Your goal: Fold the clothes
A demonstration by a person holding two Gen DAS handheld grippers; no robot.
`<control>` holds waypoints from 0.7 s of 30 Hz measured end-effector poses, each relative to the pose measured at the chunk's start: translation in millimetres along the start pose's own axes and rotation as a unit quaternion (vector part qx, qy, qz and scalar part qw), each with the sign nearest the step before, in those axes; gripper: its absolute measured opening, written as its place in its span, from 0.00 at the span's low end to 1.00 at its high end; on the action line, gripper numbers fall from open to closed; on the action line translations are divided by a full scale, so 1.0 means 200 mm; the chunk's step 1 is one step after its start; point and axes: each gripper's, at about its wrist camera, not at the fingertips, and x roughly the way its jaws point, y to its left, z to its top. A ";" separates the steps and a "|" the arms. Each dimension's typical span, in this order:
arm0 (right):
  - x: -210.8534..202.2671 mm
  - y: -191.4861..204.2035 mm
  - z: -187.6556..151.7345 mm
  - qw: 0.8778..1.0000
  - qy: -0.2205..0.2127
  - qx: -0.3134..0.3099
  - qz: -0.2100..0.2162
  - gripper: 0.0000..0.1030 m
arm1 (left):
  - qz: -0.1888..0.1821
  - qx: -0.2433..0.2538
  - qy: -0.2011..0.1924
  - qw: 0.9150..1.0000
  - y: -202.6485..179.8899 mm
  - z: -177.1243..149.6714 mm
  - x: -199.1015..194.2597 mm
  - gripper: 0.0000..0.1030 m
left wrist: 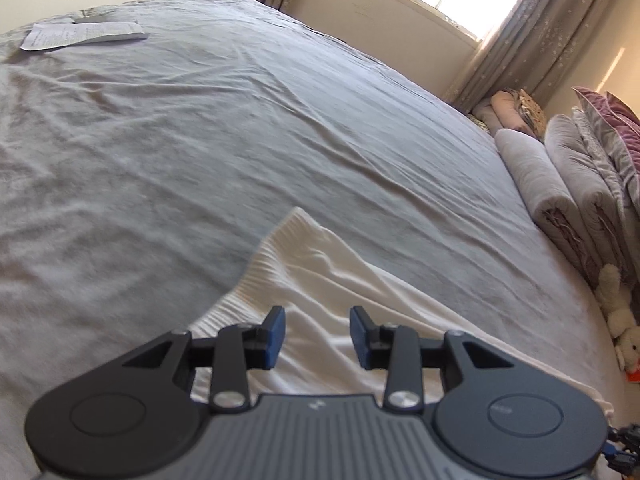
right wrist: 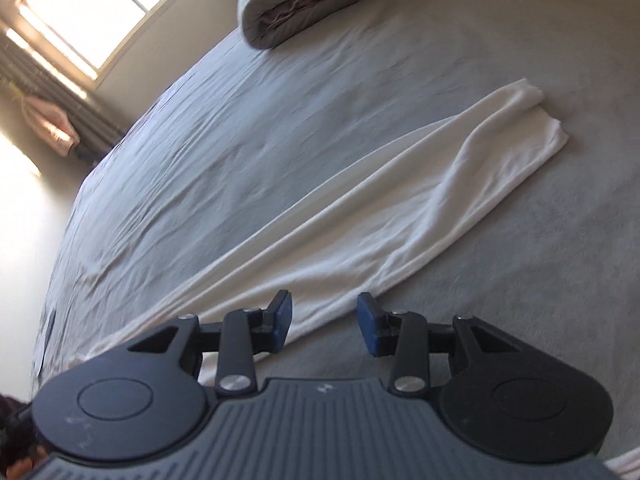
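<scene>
- Your left claw (left wrist: 317, 336) hangs open over the ribbed waistband end of the white trousers (left wrist: 320, 280), its blue pads apart with nothing between them.
- Your right claw (right wrist: 325, 322) is open too, empty, poised above the near long edge of the same garment, roughly mid-length; whether either claw touches the cloth I cannot tell.
- The white trousers (right wrist: 360, 220) lie flat on the grey bed sheet (left wrist: 200, 140), already doubled lengthwise into one long narrow strip, the two leg ends (right wrist: 536, 120) stacked at the far end from your right wrist view.
- By my reading, you are between folds: the lengthwise fold looks done and the crosswise fold has not begun.
- The next move likely calls for pinching one end through both layers, with a claw at each corner, then carrying it over to meet the other end. Bite deep enough to catch the lower layer, or the top one may slide off alone.
- The knit looks soft and limp, so expect it to sag; lift low and lay it down evenly.
- Farther off, rolled quilts (left wrist: 560, 184) and a plush toy (left wrist: 620, 312) sit along the bed's edge, well apart from the garment, and a printed sheet of paper (left wrist: 84, 34) lies at the far corner.
</scene>
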 end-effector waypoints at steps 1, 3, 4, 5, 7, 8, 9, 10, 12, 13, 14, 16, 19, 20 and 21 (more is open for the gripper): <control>0.02 0.00 0.00 1.000 -0.003 0.004 -0.003 0.39 | -0.006 0.006 0.004 1.000 -0.03 -0.02 0.00 0.35; 0.03 0.01 -0.01 1.000 -0.011 -0.004 -0.011 0.37 | -0.021 0.029 0.010 0.999 -0.11 -0.06 -0.01 0.35; 0.03 0.02 -0.02 1.000 -0.015 -0.008 -0.016 0.30 | -0.030 0.043 0.013 0.999 -0.15 -0.09 -0.02 0.35; 0.01 0.00 -0.01 1.000 -0.016 -0.001 -0.019 0.22 | -0.046 0.060 0.017 0.997 -0.20 -0.13 -0.03 0.35; -0.01 -0.03 0.00 0.999 -0.019 0.013 -0.025 0.01 | -0.077 0.096 0.027 0.992 -0.30 -0.21 -0.06 0.35; -0.02 -0.04 0.00 0.999 -0.020 0.020 -0.029 0.01 | -0.096 0.117 0.031 0.988 -0.35 -0.25 -0.07 0.35; -0.04 -0.06 0.01 0.999 -0.022 0.027 -0.032 0.02 | -0.115 0.138 0.034 0.983 -0.40 -0.30 -0.08 0.35; -0.05 -0.07 0.01 0.999 -0.023 0.034 -0.035 0.02 | -0.135 0.158 0.037 0.977 -0.45 -0.34 -0.10 0.36; -0.07 -0.10 0.02 0.998 -0.026 0.048 -0.041 0.10 | -0.130 0.185 0.033 0.974 -0.49 -0.38 -0.09 0.40; -0.08 -0.11 0.03 0.997 -0.028 0.055 -0.045 0.15 | -0.128 0.198 0.031 0.971 -0.51 -0.39 -0.09 0.40; -0.10 -0.13 0.03 0.996 -0.029 0.062 -0.048 0.15 | -0.125 0.211 0.029 0.969 -0.53 -0.41 -0.09 0.40; -0.12 -0.16 0.05 0.995 -0.033 0.077 -0.055 0.18 | -0.119 0.237 0.024 0.964 -0.57 -0.44 -0.09 0.40; -0.15 -0.24 0.09 0.990 -0.051 0.108 -0.070 0.34 | -0.109 0.254 0.014 0.961 -0.59 -0.46 -0.08 0.41; -0.15 -0.25 0.09 0.990 -0.053 0.114 -0.070 0.35 | -0.111 0.255 0.014 0.960 -0.60 -0.46 -0.07 0.41; -0.15 -0.27 0.10 0.989 -0.056 0.120 -0.070 0.35 | -0.115 0.258 0.018 0.959 -0.61 -0.47 -0.05 0.41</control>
